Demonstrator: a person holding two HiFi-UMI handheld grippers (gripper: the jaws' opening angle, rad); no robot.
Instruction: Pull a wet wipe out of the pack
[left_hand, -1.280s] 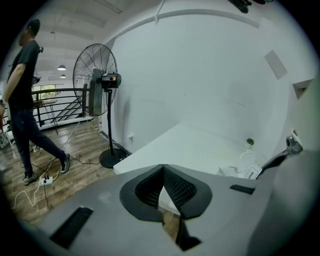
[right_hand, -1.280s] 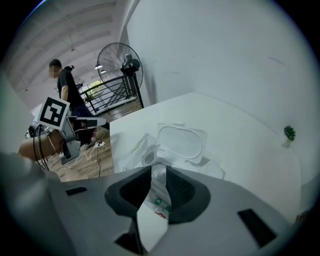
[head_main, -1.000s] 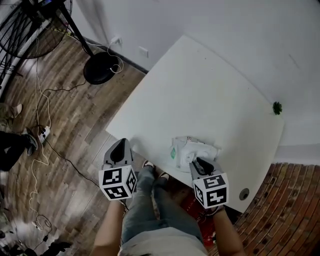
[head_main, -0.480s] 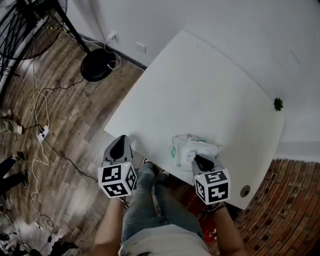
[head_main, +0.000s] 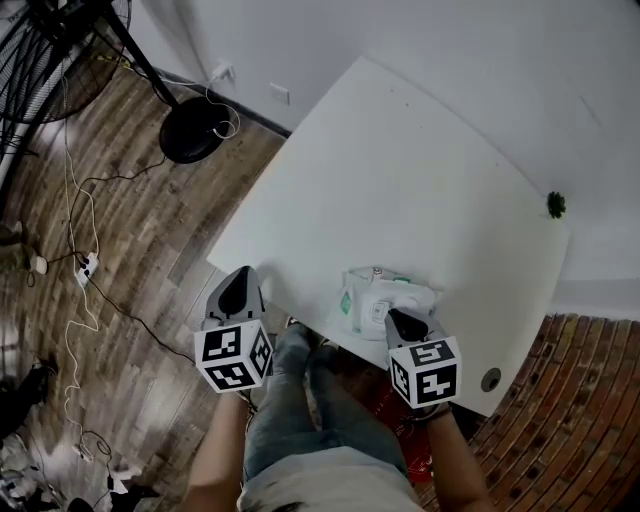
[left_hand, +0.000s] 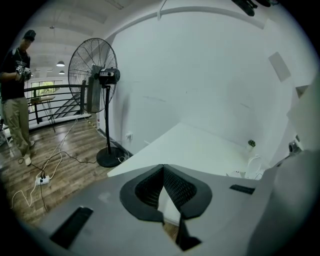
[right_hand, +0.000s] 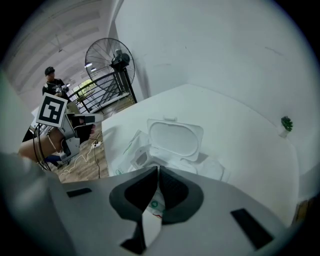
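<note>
- Pack (head_main: 380, 298) lies by the near edge of the table (head_main: 400, 170), lid (right_hand: 175, 134) flipped open.
- Right gripper (head_main: 400, 322) hovers over it, jaws together, nothing between them.
- Left gripper (head_main: 238, 292) hangs off the table, jaws together, idle.
- Step, as I judge it: approach. Next: spread the right jaws and pinch a wipe at the opening.

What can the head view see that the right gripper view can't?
Only the head view shows the jeans of the person holding the grippers, and the round base of the fan. Only the right gripper view shows a black railing and the ceiling. Both show the white table, the pack of wipes, the fan and the little green plant.
</note>
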